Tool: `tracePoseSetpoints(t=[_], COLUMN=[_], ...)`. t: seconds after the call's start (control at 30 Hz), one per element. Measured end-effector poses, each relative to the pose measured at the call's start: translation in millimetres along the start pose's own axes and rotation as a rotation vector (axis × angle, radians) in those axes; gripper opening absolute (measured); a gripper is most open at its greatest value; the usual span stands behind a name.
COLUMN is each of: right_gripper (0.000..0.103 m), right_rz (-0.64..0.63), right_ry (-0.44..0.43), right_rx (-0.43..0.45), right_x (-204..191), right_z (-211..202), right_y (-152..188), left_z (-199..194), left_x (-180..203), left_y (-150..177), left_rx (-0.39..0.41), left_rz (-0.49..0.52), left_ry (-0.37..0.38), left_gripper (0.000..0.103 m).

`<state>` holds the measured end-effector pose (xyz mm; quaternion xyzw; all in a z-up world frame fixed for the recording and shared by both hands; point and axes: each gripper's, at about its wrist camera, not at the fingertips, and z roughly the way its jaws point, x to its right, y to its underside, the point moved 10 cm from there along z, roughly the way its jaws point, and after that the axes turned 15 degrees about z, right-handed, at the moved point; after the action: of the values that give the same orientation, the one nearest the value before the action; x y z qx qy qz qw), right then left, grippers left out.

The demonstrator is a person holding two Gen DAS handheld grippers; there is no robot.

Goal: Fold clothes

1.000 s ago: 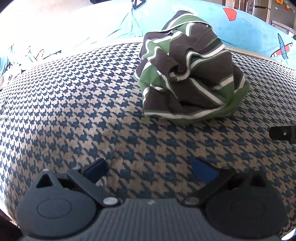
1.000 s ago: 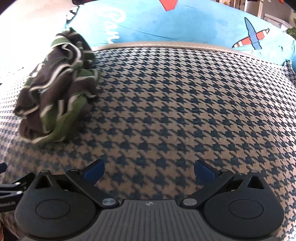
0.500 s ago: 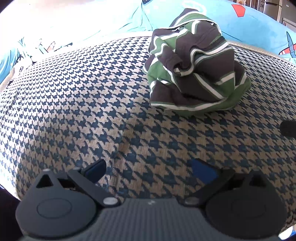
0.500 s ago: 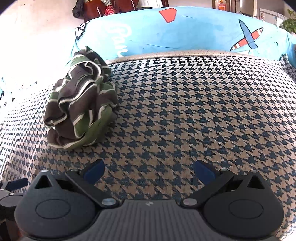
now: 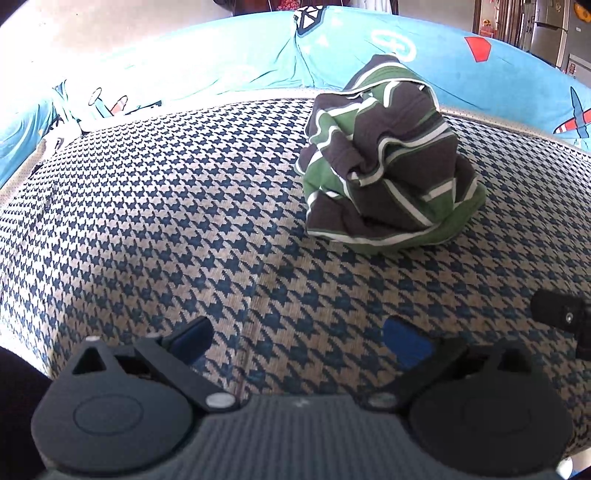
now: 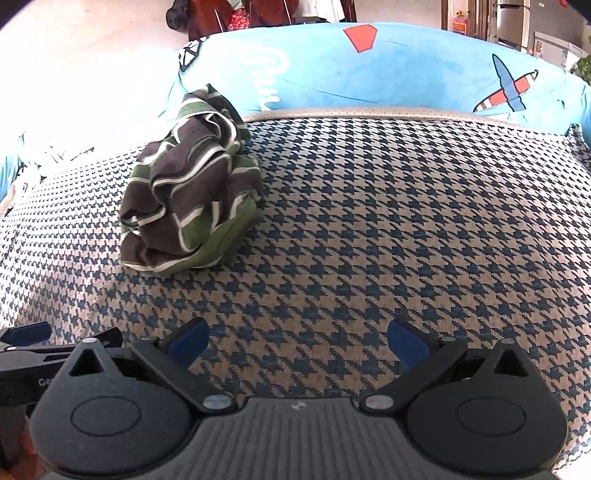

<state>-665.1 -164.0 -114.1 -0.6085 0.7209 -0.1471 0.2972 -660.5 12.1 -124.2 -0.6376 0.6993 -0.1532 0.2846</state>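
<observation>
A crumpled garment (image 5: 388, 173) with green, dark brown and white stripes lies in a heap on the houndstooth seat cushion (image 5: 166, 221). In the left wrist view it sits ahead and to the right of my left gripper (image 5: 299, 338), which is open and holds nothing. In the right wrist view the same garment (image 6: 192, 192) lies ahead and to the left of my right gripper (image 6: 297, 339), also open and holding nothing. Both grippers hover near the cushion's front, well short of the heap.
A light blue backrest cover (image 6: 388, 70) with printed planes and shapes rises behind the cushion (image 6: 406, 221). The other gripper's tip (image 5: 561, 317) shows at the right edge of the left wrist view. Furniture and a fridge (image 6: 513, 22) stand far behind.
Both grippers have pulled back and tilted up, so the heap looks smaller and more of the blue backrest shows. The garment itself has not moved. Both grippers stay open.
</observation>
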Motion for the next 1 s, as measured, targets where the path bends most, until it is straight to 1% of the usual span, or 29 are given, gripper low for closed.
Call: tracePoseSetpoints(t=[0.07,0.13,0.2,0.33,0.43,0.5,0.57,0.6,0.67,0.77,0.87,0.97,1.0], right_gripper=[0.103,0.103,0.103,0.103,0.103,0.103,0.103,0.103,0.103,0.103,0.103,0.103,0.103], right_rz=[-0.003,-0.009,-0.015,-0.030,-0.037,-0.039,-0.041,-0.042,-0.046,-0.053,-0.061,-0.066,-0.066], right_ry=[-0.006,-0.013,-0.020,-0.027,-0.030,-0.032,-0.035,-0.036,-0.036,-0.034,-0.037,-0.038,-0.038], right_rx=[0.001,0.006,0.011,0.014,0.014,0.016,0.017,0.018,0.014,0.011,0.012,0.012,0.011], right_x=[-2,-5,-8,-12,-13,-14,-14,-14,-14,-15,-17,-18,-18], right_z=[-2,-3,-4,-4,-5,-6,-7,-8,-7,-6,-6,-6,-6], right_y=[1,1,1,4,6,6,7,7,8,9,10,10,10], left_z=[-18,-41,-70,-113,-136,-126,-127,-122,-122,-119,-145,-154,-149], left_x=[-3,-1,7,15,30,22,21,18,18,31,19,25,28], left_y=[24,62,110,186,211,195,191,181,171,149,211,231,223], left_rx=[0.006,0.011,0.016,0.020,0.021,0.021,0.022,0.023,0.025,0.025,0.025,0.024,0.023], left_rz=[-0.003,-0.006,-0.010,-0.013,-0.013,-0.016,-0.018,-0.019,-0.018,-0.018,-0.016,-0.016,-0.017], left_ry=[-0.001,-0.005,-0.005,-0.006,-0.005,-0.007,-0.006,-0.007,-0.009,-0.011,-0.012,-0.012,-0.012], left_gripper=[0.103,0.103,0.103,0.103,0.103,0.103,0.103,0.103,0.103,0.103,0.103,0.103,0.103])
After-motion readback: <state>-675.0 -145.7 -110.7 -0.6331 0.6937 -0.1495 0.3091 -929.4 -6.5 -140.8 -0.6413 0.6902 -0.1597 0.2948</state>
